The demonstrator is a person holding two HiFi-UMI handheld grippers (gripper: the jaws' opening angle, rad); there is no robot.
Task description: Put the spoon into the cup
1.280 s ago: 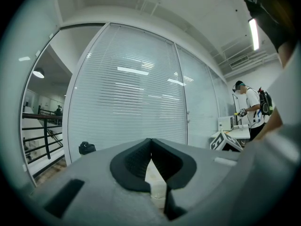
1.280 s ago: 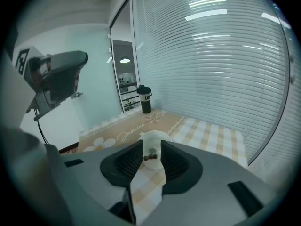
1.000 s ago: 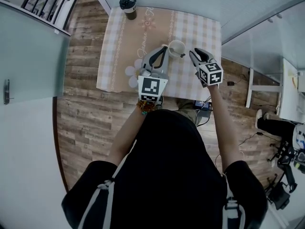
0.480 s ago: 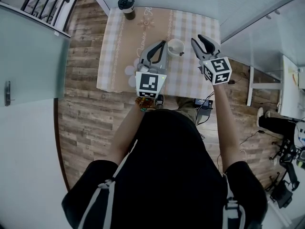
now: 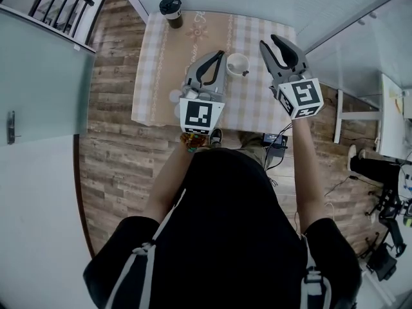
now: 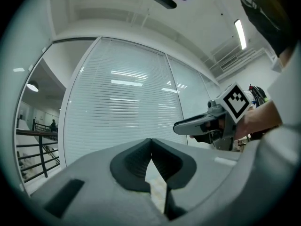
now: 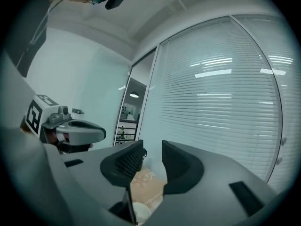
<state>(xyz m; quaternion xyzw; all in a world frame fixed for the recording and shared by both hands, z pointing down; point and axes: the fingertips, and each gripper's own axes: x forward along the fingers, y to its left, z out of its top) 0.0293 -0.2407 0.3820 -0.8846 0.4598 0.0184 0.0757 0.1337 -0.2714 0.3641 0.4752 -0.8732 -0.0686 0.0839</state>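
Observation:
A white cup stands on the checked tablecloth, and its rim also shows low in the right gripper view. A short dark stub pokes out at the cup's right side; I cannot tell if it is the spoon. No spoon shows anywhere else. My left gripper hangs just left of the cup, shut with its tips touching and nothing between them. My right gripper is raised to the cup's right, open and empty.
A dark lidded cup stands at the table's far left corner. A black railing is at the upper left, a white desk at the right, cables and a box on the wood floor under the table's near edge.
Both grippers have lifted toward the head camera. The right one has drawn back to the right, away from the cup. The cup has not moved.

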